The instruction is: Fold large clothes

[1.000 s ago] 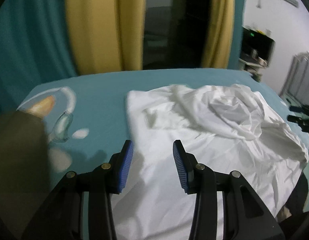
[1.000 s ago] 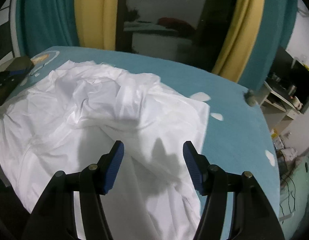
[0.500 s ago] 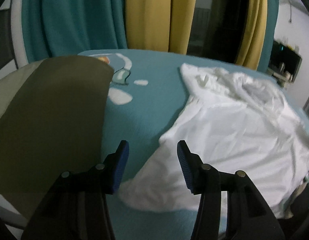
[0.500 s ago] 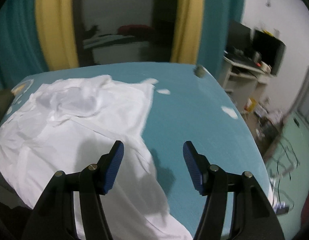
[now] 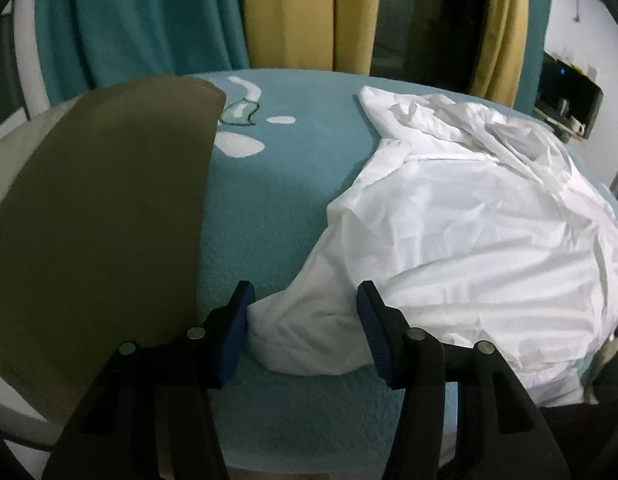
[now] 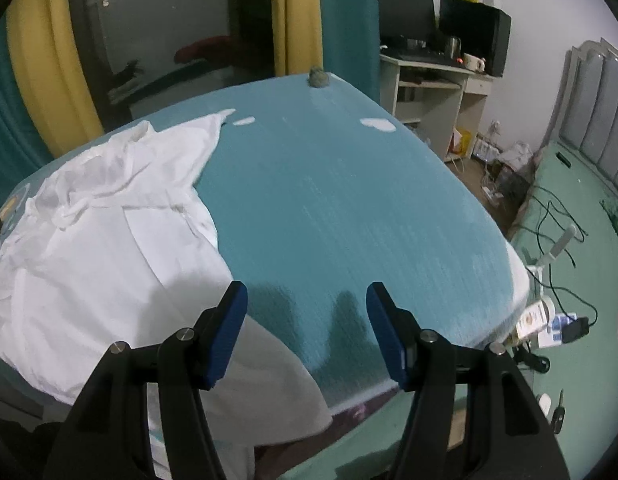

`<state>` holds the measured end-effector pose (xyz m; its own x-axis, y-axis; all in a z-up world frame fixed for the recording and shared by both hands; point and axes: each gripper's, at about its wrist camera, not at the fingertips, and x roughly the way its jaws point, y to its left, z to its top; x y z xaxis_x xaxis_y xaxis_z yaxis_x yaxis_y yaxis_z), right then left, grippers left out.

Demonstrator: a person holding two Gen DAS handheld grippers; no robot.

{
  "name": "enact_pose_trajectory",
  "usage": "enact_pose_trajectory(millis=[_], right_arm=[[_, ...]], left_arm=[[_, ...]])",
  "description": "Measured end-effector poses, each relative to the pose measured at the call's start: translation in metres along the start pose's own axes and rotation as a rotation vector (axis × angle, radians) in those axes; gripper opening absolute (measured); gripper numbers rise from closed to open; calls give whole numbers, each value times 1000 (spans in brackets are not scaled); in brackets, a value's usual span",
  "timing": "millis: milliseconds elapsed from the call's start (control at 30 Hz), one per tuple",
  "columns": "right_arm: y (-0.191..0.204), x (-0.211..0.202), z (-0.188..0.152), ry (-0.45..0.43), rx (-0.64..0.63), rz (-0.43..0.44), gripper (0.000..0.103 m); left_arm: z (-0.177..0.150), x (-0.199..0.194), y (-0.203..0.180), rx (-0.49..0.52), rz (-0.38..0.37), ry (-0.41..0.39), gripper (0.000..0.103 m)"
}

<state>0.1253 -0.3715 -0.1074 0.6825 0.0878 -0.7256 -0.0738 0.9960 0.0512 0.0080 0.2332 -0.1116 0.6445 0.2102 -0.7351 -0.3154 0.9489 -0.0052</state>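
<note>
A large white garment (image 5: 461,216) lies crumpled on a teal-covered table (image 5: 289,184). My left gripper (image 5: 305,320) is open, its blue pads either side of the garment's near left corner, which bulges between them. In the right wrist view the same garment (image 6: 109,232) covers the table's left half and hangs over the near edge. My right gripper (image 6: 307,328) is open and empty over bare teal cloth (image 6: 349,200), just right of the garment's hanging edge.
An olive-green cloth (image 5: 93,216) lies on the table's left part. Teal and yellow curtains (image 5: 293,12) hang behind. A small grey object (image 6: 317,77) sits at the far table edge. A desk with monitors (image 6: 441,60) and a floor with cables (image 6: 557,216) are to the right.
My left gripper has come down and closer to the garment's near left corner. My right gripper has swung further right, off the garment and over bare table cloth.
</note>
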Motion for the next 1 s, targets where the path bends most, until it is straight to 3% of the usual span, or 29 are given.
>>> enact_pose_trajectory(millis=[267,467,567,600,633,667,700,733,767,867,1000], right_arm=[[9,3,-13,58,-61,86,62],[12,-5,-32,103,-90,94,61],[20,-9,-39,104,-107,113,41],[22,-11,-40,103,-111,115,29],[25,-13,-41,96,-123,109,13],[29,-15,-41,95,-135,109,6],[32,-16,-40,94,-146,112,5],[35,-17,-39,90,-154,117,5],[38,-19,-37,80,-155,130,5],[41,-27,-27,32,-134,158,4],[44,-40,-10,-37,-128,184,4]], left_arm=[[-6,-6,-5,20,-6,0,56],[-12,-9,-11,16,2,-16,56],[-11,-8,-14,28,-10,-12,56],[-11,-8,-15,35,-17,-9,56],[-10,-8,-17,45,-23,-6,52],[-10,-9,-19,57,-36,-4,41],[-10,-9,-22,72,-60,-2,32],[-10,-10,-25,85,-76,1,16],[-10,-11,-31,117,-86,3,9],[-12,-15,-42,158,-103,-2,8],[-8,-29,-44,133,-144,-43,7]])
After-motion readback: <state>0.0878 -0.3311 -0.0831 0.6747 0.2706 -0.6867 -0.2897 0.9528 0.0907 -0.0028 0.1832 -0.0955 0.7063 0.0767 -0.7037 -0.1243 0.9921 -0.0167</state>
